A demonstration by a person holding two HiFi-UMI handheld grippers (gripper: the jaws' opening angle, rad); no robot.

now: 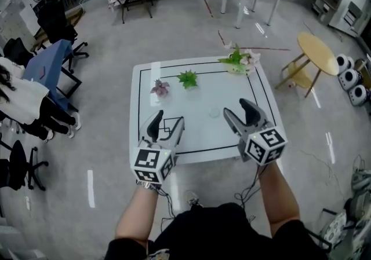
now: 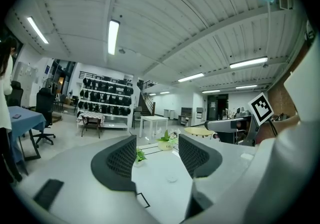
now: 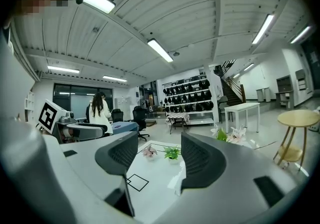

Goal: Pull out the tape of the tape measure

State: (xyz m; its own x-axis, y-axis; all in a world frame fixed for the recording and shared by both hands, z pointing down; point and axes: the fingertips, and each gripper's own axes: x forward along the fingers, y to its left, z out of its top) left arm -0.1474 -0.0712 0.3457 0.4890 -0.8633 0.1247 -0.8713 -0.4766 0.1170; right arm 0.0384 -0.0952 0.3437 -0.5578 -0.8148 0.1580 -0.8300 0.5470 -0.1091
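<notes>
1. The left hand-held gripper [image 1: 168,118] hovers released and empty over the near edge of the desk [image 1: 200,134].
2. The right hand-held gripper [image 1: 236,108] is likewise released and empty.
3. A small pale disc [image 1: 214,112], possibly the tape measure, lies untouched on the desk between them.

Grey left claw [image 1: 169,118] and right claw [image 1: 236,108] (black-padded) carry square-marked white cubes [image 1: 153,164].

Left gripper [image 1: 168,120] over near-left of white table [image 1: 200,137], jaws apart, empty | right gripper [image 1: 237,109] over near-right, jaws apart, empty | small pale disc [image 1: 215,112] on tabletop just beside right gripper's left jaw tip | pink plant [image 1: 160,87], green plant [image 1: 188,79], flowering pot [image 1: 237,61] along far edge | round wooden table [image 1: 317,53] on floor beyond right
</notes>
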